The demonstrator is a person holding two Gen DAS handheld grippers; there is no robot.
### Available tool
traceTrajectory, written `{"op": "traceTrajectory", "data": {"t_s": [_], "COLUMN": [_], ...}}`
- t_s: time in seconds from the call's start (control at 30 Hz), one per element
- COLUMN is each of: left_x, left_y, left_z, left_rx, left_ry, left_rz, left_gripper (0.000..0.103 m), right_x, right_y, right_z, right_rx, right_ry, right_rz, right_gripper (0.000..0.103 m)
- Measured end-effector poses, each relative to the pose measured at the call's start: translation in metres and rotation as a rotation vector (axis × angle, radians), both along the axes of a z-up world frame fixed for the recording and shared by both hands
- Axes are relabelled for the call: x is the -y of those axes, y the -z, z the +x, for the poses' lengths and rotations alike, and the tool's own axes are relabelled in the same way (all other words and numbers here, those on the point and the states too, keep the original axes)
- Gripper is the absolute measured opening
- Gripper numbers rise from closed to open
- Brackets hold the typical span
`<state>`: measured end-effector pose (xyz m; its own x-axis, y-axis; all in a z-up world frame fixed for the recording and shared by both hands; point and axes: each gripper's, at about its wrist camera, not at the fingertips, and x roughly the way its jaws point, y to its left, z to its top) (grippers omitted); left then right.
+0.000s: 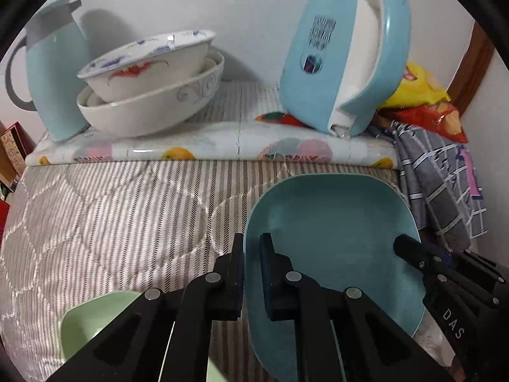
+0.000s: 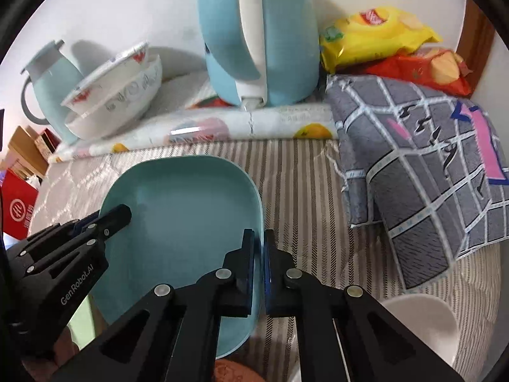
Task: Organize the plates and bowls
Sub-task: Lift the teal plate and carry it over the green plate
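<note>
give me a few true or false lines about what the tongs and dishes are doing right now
1. Both tongs grip the blue plate by opposite rims. True: the left tongs and right tongs each pinch an edge.
2. The patterned bowl sits alone on the bed. False: it is nested in a larger white bowl.
3. A green plate lies near the left tongs. True.
4. The big blue kettle lies on its side. False: it stands upright.
5. The snack bags sit inside the blue plate. False: they lie by the wall.
</note>
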<state>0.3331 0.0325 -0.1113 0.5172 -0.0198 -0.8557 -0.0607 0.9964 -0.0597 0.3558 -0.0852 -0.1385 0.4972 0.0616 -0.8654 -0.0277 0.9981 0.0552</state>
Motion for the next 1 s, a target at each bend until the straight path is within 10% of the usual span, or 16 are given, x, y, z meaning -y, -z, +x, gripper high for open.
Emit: {"op": "traceTrajectory", "data": {"t_s": [1.0], "left_x": [-0.025], "left_y": [-0.099], "left_z": [-0.133], "left_rx": [0.160], "left_ry": [-0.043], "left_rz": [-0.022], "left_gripper": [0.008], "right_x": [-0.023], "right_y": [-0.101], "right_z": [-0.124], "right_rx": [0.196], "right_ry": [-0.024], "right_rz": [0.096], "right_gripper": [0.005]}}
